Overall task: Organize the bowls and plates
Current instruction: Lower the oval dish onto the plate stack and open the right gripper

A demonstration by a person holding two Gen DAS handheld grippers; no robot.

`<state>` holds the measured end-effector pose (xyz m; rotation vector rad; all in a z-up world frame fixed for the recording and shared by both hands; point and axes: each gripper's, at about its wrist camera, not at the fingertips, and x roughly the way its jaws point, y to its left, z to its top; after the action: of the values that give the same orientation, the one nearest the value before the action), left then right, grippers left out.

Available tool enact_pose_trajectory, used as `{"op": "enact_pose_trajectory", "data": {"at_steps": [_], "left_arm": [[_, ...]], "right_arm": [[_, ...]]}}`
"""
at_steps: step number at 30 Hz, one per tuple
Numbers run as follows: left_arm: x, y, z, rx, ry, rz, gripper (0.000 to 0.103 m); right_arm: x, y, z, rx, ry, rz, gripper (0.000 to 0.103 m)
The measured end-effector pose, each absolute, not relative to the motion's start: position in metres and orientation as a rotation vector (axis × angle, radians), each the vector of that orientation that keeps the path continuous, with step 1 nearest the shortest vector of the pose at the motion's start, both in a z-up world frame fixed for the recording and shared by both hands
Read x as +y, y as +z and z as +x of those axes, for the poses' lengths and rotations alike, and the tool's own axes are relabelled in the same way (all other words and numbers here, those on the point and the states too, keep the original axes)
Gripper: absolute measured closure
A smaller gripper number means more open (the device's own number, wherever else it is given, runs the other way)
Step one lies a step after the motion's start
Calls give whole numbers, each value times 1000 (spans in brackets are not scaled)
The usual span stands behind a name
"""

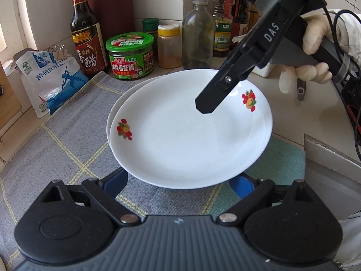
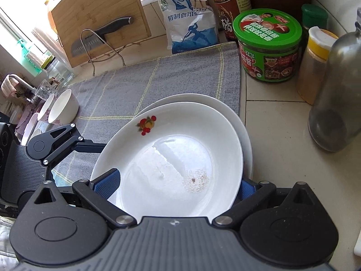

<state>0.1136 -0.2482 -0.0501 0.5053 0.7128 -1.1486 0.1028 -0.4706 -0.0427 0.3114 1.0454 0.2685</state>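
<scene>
1. The checked cloth (image 1: 67, 153) is carrying the task's things. The top plate (image 1: 187, 135) is lying off-centre on the lower plate (image 1: 126, 94), near the cloth's back corner, while the bowls (image 2: 63, 106) are waiting well apart at the far side.
2. Risk: the top plate is overhanging its partner, so a one-sided push is likely to be sliding or tipping it off the stack.
3. The left gripper (image 1: 179, 183) is standing wide open, its blue pads (image 1: 117, 180) partly hidden under the plate's near rim and gripping nothing. A lift from one edge may be letting the glazed plate slip.
4. The right gripper (image 2: 178, 185) is also spread wide and holding nothing, with the plate's rim lying between its fingers. Whether a fingertip is touching the glaze cannot be told. Both tools are crowding one plate and risking a clash.
5. The glass bottle (image 2: 334, 90) is standing near; a swung plate could be knocking it.
6. The salt bag (image 1: 52, 76) is showing "精制食用".
7. The dark bottle (image 1: 86, 61) is reading "香醋".
8. The green jar (image 1: 130, 65) is reading "大块香菇酱".
9. The right gripper's body is bearing "DAS".
</scene>
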Motion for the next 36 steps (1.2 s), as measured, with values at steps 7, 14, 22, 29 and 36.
{"op": "enact_pose_trajectory", "data": {"at_steps": [7,14,22,29,36], "left_arm": [[-247,-50,113,704,-1146,500,7],[-244,-51,114,703,-1139,488,7],[-241,-51,112,689,-1120,489,7],[-237,-52,110,681,-1102,478,7],[-226,-49,107,664,-1086,455,6]], "right_arm": [[-466,-37,98,1046,235,283,0],[-462,-35,95,1050,207,263,0],[-455,-33,93,1068,173,210,0],[-452,-34,88,1082,127,175,0],[-446,-31,84,1072,98,116,0]]}}
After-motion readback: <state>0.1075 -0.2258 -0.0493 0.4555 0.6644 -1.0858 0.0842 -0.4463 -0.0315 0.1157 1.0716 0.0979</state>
